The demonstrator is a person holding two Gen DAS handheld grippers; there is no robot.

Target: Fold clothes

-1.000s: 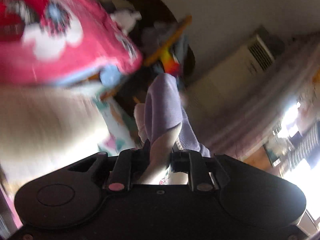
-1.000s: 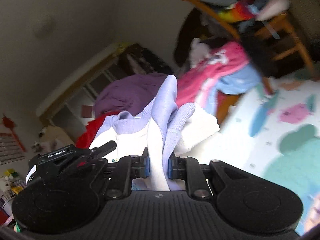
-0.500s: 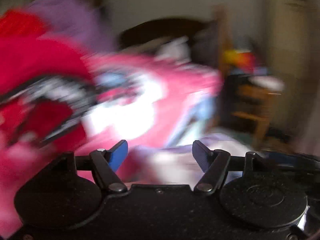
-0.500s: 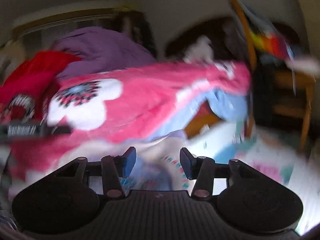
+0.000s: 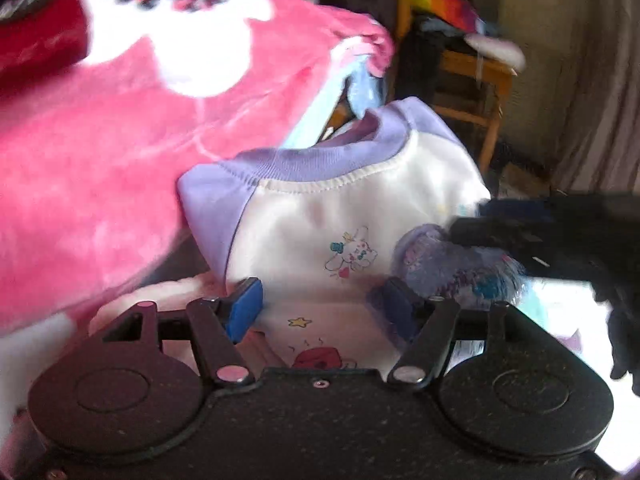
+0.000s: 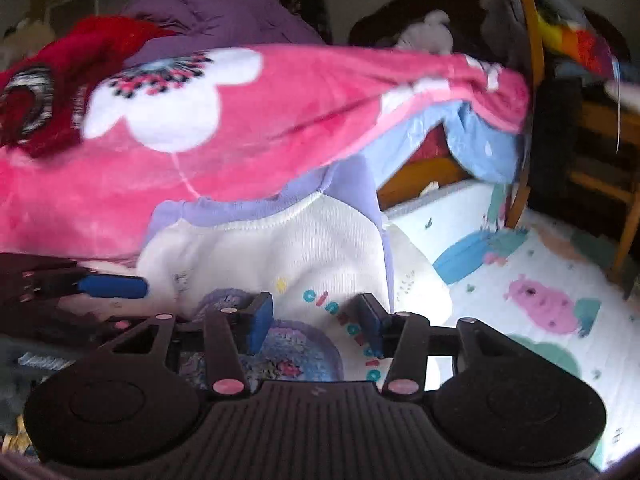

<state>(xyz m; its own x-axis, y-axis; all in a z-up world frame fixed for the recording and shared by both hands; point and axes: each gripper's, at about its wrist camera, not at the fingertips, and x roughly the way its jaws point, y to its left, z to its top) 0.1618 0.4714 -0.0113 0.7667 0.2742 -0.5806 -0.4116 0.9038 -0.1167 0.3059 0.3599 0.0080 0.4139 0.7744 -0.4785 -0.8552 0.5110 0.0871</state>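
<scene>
The white top [image 5: 340, 216] w/ purple collar and purple shoulders lay folded in a small bundle on the play mat [image 6: 532, 280], right in front of both grippers. Its collar edge leaned against the pink blanket [image 5: 120, 140] behind it; in the right wrist view that blanket, w/ a big white flower, draped over the top's upper edge. Small cartoon prints and a yellow star showed on the white front, plus teal lettering we couldn't fully read. A fuzzy purple-blue patch sat on the front's lower part, nr the right gripper.

We saw the left gripper [image 5: 320, 312] w/ jaws apart, blue pads clear on both sides, the top's lower edge between them but no pad pressing on it, so released. The right gripper [image 6: 316, 320] had jaws spread too and was opening a bit more; the printed front lay between its pads, not pinched as far as we could tell. From the left wrist view the right gripper came in as a dark shape at the right, beside the fuzzy patch.

Further out: a light blue cloth [image 6: 480, 148] under the blanket's far edge, a red garment [image 6: 48, 92] and a purple heap [image 6: 216, 16] behind, a wooden chair [image 5: 476, 80] w/ bright clothes piled on it at the right. The mat had pink pig and teal shapes printed on it.
</scene>
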